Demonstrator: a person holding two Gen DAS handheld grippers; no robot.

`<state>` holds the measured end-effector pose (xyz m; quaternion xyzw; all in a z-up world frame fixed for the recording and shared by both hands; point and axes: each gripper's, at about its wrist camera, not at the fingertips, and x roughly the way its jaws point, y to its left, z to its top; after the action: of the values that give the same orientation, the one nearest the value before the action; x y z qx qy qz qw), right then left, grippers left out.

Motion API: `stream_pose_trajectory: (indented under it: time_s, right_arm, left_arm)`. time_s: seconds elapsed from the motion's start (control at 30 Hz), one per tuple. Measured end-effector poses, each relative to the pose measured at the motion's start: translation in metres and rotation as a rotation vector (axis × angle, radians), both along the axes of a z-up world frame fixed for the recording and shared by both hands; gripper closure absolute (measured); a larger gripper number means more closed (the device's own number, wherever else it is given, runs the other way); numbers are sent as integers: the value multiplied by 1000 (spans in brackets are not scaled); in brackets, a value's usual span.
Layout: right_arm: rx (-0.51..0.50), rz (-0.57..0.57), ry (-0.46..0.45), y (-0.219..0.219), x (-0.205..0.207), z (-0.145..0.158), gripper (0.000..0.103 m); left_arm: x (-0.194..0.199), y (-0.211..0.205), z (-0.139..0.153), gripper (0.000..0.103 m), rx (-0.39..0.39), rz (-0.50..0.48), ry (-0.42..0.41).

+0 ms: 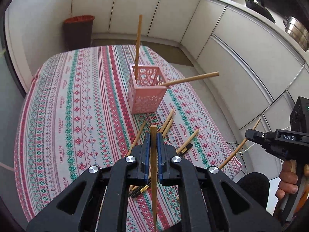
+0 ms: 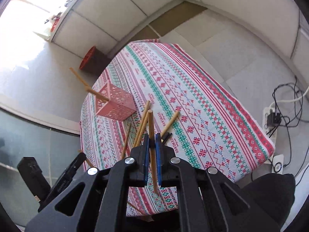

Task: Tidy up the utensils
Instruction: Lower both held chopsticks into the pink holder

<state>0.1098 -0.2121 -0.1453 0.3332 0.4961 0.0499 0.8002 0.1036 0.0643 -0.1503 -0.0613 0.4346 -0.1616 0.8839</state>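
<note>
Your left chopstick (image 1: 154,154) runs lengthwise down the frame centre in the left wrist view, blunt end up toward the pink holder (image 1: 146,90), thin end off the bottom edge. It sits between the blue pads of your left gripper (image 1: 154,135), which is clamped narrow on it.

Your right chopstick (image 2: 152,150) also points up-frame in the right wrist view, w/ a slight lean; the blunt end is just above the jaws and the tip hangs below them. Right gripper (image 2: 153,137) is pinched tight on it too. In the left view that stick shows lower right, slanting up to the right.

The holder stands on the striped tablecloth (image 1: 77,106), upper centre. It has 2 sticks: one nearly upright (image 1: 138,46) at the back corner, one leaning (image 1: 191,79) out over the right rim.

Loose sticks (image 1: 168,123) lie fanned on the cloth btwn holder and left jaws, plus a dark pair (image 1: 185,147) just beside them.

A bin (image 1: 78,31) stands on the floor, upper left.
</note>
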Motion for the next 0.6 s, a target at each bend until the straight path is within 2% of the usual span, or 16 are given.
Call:
stream_pose_trajectory:
  time_s: [0.27, 0.6]
  right_arm:
    - [-14, 43, -57, 17, -17, 40, 97]
    - [-46, 75, -186, 30, -31, 107, 97]
  left_arm:
    - [-44, 14, 39, 97, 10, 41, -130]
    - [-58, 20, 91, 97, 33, 61, -247]
